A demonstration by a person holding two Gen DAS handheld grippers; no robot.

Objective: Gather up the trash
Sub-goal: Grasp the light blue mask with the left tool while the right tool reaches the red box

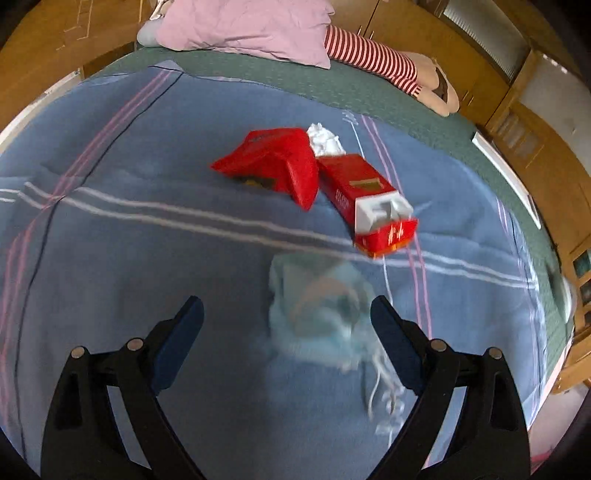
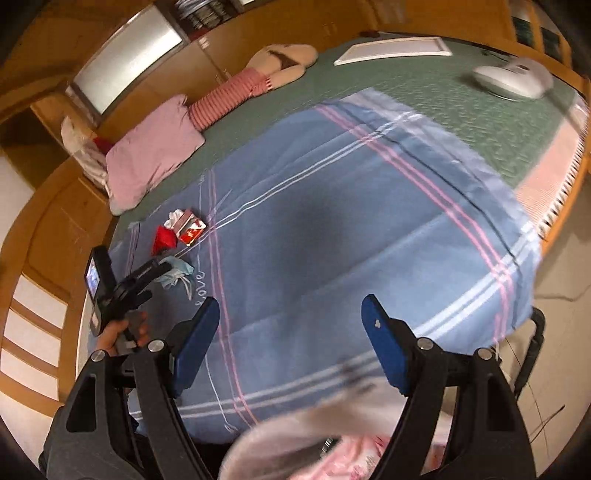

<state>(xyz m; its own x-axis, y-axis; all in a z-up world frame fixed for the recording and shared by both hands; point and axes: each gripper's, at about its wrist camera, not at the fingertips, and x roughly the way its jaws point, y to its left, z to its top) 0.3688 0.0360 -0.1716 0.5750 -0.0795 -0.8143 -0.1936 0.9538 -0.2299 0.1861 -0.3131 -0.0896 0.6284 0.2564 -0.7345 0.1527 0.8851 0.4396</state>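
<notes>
A crumpled light-blue face mask (image 1: 317, 314) with white ear loops lies on the blue plaid blanket (image 1: 110, 229). My left gripper (image 1: 288, 314) hangs just over the mask, jaws wide open, pads clear of it. Behind the mask lie a red wrapper (image 1: 273, 162), a red carton (image 1: 365, 195) and a white tissue wad (image 1: 323, 140). In the right wrist view a hand (image 2: 122, 328) holds the left gripper (image 2: 164, 266) at the mask (image 2: 181, 271), near the red trash (image 2: 164, 236). My right gripper (image 2: 291, 325) is open over the blanket, nothing between its pads. A blurred pink-and-white bag (image 2: 314, 443) shows below it.
A pink pillow (image 1: 243, 26) and a red-striped plush toy (image 1: 369, 59) lie at the head of the green bedspread (image 1: 332, 85). A white flat board (image 2: 391, 50) and a white device (image 2: 513, 77) rest at the bed's far side. Wooden cupboards (image 1: 524, 122) surround the bed.
</notes>
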